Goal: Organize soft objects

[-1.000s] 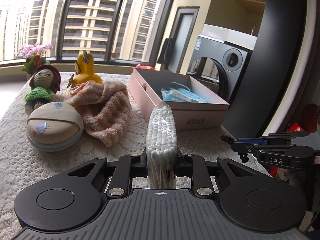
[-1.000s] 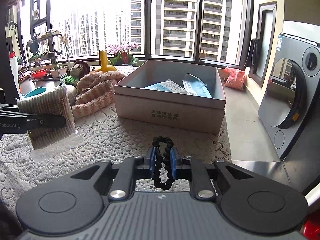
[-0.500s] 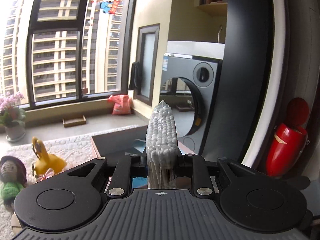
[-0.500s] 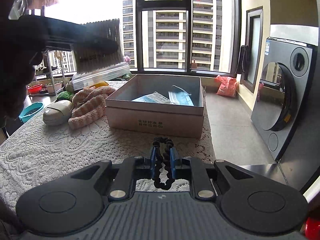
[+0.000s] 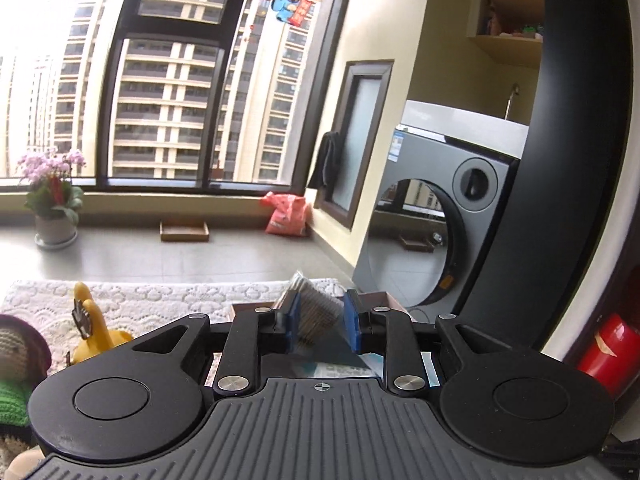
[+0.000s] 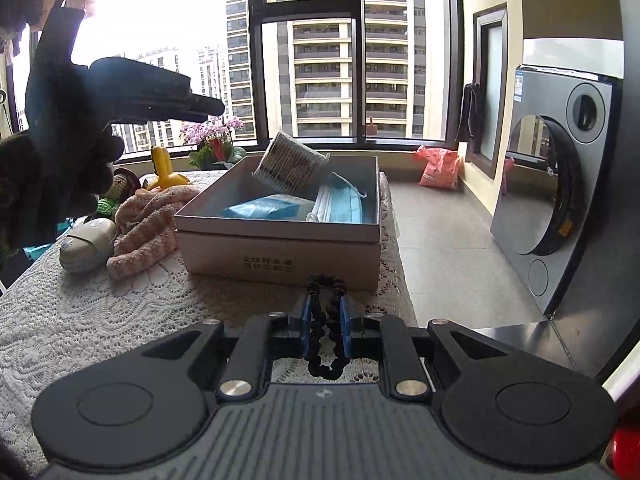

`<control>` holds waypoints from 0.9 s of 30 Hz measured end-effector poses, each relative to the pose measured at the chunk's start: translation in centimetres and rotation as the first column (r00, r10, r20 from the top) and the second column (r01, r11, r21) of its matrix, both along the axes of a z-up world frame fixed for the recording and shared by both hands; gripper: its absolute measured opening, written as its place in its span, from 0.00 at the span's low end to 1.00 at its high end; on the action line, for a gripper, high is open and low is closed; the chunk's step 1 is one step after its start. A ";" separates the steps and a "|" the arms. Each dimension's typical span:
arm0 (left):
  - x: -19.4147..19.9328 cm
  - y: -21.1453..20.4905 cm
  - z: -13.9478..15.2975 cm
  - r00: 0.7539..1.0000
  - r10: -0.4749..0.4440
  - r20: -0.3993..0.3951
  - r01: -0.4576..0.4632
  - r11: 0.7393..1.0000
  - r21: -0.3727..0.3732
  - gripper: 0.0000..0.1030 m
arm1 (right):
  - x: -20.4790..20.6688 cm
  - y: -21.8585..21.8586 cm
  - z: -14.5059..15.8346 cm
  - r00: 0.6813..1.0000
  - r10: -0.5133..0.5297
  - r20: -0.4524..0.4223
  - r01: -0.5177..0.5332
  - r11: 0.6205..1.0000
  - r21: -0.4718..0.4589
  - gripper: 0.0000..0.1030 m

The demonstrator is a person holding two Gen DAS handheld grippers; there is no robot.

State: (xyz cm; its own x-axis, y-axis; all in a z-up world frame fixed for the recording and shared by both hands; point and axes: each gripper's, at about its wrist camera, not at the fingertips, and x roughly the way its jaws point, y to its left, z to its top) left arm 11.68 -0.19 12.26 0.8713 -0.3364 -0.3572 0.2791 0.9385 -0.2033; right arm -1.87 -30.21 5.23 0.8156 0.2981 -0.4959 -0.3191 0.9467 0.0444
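A clear pack of cotton swabs [image 6: 290,164] hangs tilted just over the far end of the open pink box [image 6: 280,232], free of both grippers. My left gripper [image 6: 192,100] hovers high at the upper left, clear of the pack. In the left wrist view my left gripper [image 5: 318,320] stands open, its blue pads apart, with the blurred pack [image 5: 308,300] below and between them, untouched. The box holds blue face masks [image 6: 340,204] and a blue packet [image 6: 268,206]. My right gripper [image 6: 325,320] is shut on a black bead bracelet [image 6: 324,368] in front of the box.
On the lace tablecloth [image 6: 100,320] left of the box lie a pink knit cloth [image 6: 148,220], a round beige case [image 6: 88,240], a yellow duck toy [image 6: 164,172] and a crochet doll [image 6: 120,186]. The table edge and a washing machine [image 6: 560,184] are to the right.
My left gripper rose from the table and swung over the box, then its jaws opened and the swab pack dropped out. The right gripper kept its hold on the bracelet.
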 end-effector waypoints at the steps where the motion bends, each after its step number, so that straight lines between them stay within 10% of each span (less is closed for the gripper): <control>1: -0.9 0.7 -0.6 1.000 0.009 -0.009 -0.009 1.000 0.006 0.25 | 0.8 0.1 0.8 1.000 0.006 0.017 -0.006 1.000 0.007 0.15; 9: -7.2 4.2 -6.5 0.984 0.042 -0.174 -0.046 0.999 -0.016 0.25 | 12.7 3.3 8.0 0.997 0.033 0.068 -0.038 0.996 0.078 0.18; 11: -8.4 4.5 -7.6 0.980 0.040 -0.197 -0.039 0.999 0.007 0.25 | 16.1 4.6 8.0 0.999 0.041 -0.013 -0.040 0.997 0.067 0.49; 13: -9.4 4.9 -8.3 0.977 0.056 -0.204 -0.046 0.998 0.054 0.25 | 17.8 5.6 7.1 0.997 0.025 -0.076 -0.021 0.998 0.056 0.56; 17: -11.0 6.4 -8.7 0.974 0.121 -0.191 -0.100 0.988 0.118 0.25 | 17.1 8.4 4.5 0.994 0.048 -0.102 -0.053 0.997 -0.048 0.56; 27: -14.0 12.1 -9.3 0.951 0.240 -0.197 -0.242 0.970 0.013 0.25 | 14.2 21.6 3.7 0.955 0.274 -0.117 -0.285 0.954 -0.090 0.70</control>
